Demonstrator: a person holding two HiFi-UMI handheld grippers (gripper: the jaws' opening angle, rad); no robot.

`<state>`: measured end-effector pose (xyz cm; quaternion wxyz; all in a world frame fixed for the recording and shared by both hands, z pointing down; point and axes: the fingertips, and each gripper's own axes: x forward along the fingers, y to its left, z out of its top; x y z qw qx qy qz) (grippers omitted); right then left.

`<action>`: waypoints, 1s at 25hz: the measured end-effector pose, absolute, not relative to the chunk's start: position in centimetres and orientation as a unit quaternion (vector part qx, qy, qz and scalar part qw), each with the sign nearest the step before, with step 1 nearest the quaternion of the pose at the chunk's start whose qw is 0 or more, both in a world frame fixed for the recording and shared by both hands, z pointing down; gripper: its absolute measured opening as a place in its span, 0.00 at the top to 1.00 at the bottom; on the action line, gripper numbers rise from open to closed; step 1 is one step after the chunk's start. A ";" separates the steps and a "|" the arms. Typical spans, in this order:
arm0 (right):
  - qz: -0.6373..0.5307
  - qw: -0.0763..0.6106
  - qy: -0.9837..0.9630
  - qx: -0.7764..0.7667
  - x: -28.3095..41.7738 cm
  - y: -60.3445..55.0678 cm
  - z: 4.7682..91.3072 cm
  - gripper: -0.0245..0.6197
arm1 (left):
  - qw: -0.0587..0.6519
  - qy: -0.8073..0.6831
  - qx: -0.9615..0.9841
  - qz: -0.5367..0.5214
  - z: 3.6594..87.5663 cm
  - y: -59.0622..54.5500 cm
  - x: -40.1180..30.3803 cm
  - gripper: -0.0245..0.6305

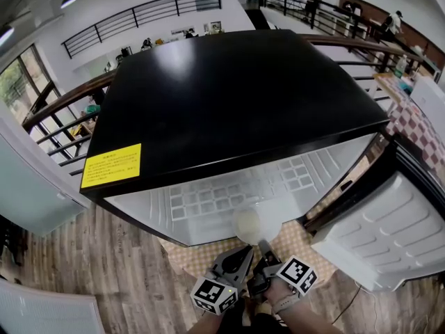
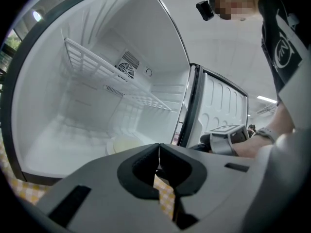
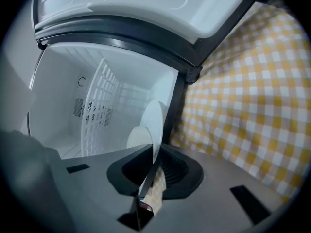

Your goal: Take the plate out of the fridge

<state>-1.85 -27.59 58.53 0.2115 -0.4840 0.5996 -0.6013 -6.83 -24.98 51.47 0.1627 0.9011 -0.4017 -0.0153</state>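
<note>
both grippers sit close together, low in the head view, and point forward. the left gripper has its 2 jaws pressed together with nothing between them. the right gripper is rolled to one side, and its jaws are clamped on the rim of the plate, which stands edge-on between them. the right hand grips the right gripper from behind, with the bare forearm running back toward the body.

Glossy black fridge top, smooth white plastic fridge interior, smooth glossy pale plate, woven checked cloth, wood-grain floor
</note>
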 end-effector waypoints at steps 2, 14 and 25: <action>-0.605 0.216 0.593 -0.486 -1.8 -27.9 58.7 0.88 | 0.163 -0.403 0.901 -0.015 51.5 -24.9 -6.9 0.95; -0.616 0.253 0.570 -0.480 -1.0 -28.8 59.3 0.88 | 0.164 -0.415 0.895 -0.015 51.7 -24.9 -7.5 0.95; -0.632 0.263 0.573 -0.451 -2.4 -27.9 58.5 0.89 | 0.161 -0.420 0.893 -0.020 51.2 -25.1 -7.6 0.95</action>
